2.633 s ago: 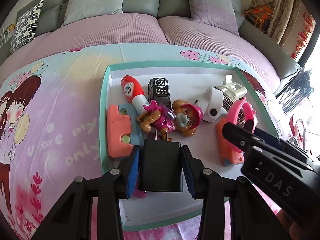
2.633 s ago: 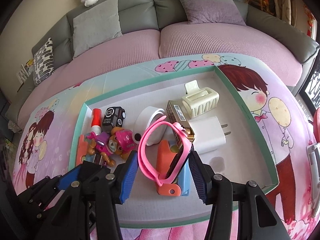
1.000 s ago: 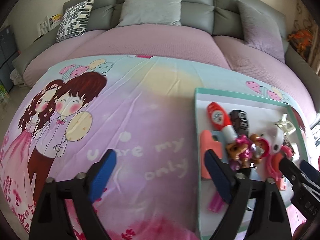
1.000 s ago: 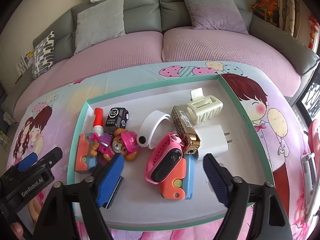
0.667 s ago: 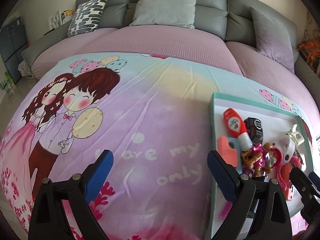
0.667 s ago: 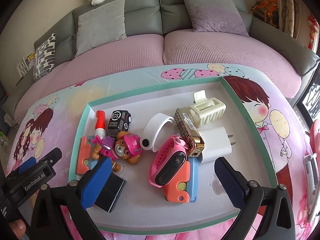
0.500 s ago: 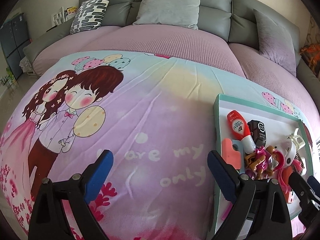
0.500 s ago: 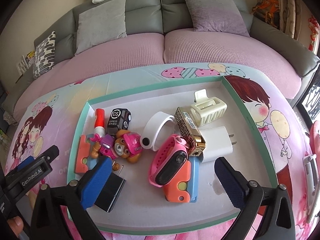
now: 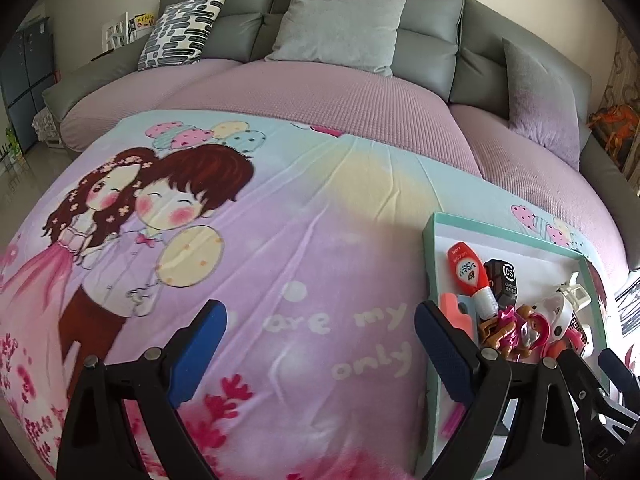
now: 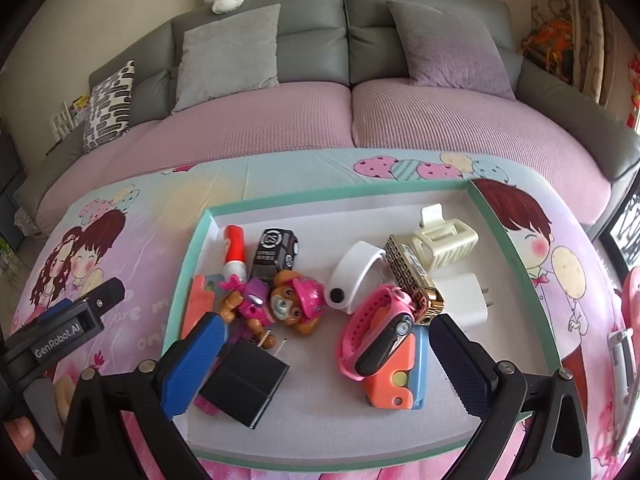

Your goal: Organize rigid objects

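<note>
Cartoon-print cloth covers the worktop (image 9: 280,240) before a grey sofa. Toys, chargers and a pink watch (image 10: 376,336) all lie in the tray (image 10: 516,264). Both the left gripper (image 9: 316,344) and right gripper (image 10: 324,356) gape empty, so sorting looks finished.

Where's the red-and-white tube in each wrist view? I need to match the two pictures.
Left wrist view: the red-and-white tube lies far right, in the tray's near-left corner, beside the black toy car.
Right wrist view: the tube lies left of centre, by the tray's left wall, the car to its right.
Shared landmark: the teal-rimmed tray.
</note>
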`<state>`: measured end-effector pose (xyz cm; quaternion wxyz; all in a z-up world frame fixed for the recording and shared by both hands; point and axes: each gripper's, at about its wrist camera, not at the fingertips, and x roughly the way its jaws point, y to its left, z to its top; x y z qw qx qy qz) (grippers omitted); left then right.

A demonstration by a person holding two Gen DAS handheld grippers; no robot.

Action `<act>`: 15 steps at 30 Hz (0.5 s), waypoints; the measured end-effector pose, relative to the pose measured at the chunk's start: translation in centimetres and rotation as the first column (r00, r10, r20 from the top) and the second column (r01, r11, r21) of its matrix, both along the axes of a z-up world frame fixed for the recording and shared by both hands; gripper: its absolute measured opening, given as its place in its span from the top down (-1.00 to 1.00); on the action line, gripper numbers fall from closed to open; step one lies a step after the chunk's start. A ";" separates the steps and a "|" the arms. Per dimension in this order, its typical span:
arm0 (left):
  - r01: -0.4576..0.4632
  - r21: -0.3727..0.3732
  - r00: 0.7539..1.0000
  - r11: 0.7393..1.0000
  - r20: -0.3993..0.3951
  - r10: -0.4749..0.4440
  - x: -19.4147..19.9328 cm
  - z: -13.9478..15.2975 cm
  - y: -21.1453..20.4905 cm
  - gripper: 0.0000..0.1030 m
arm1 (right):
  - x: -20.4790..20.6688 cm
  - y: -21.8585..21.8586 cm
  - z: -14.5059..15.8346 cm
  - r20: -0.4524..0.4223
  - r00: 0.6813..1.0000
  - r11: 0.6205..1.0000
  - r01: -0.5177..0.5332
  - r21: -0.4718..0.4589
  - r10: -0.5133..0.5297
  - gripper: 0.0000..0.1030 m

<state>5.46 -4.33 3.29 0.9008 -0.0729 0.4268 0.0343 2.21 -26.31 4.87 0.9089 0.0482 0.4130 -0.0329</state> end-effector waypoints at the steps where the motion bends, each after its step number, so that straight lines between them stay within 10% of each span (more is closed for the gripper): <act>1: 0.002 0.001 1.000 1.000 0.000 -0.002 -0.3 0.1 0.3 -0.85 | -0.3 0.3 0.1 0.002 1.000 1.000 -0.006 -0.002 0.006 -1.00; 15: 0.066 0.143 0.998 0.988 -0.032 -0.062 -8.7 0.2 0.2 -0.85 | -8.7 2.8 -0.6 -0.011 1.000 0.999 -0.021 0.028 0.021 -1.00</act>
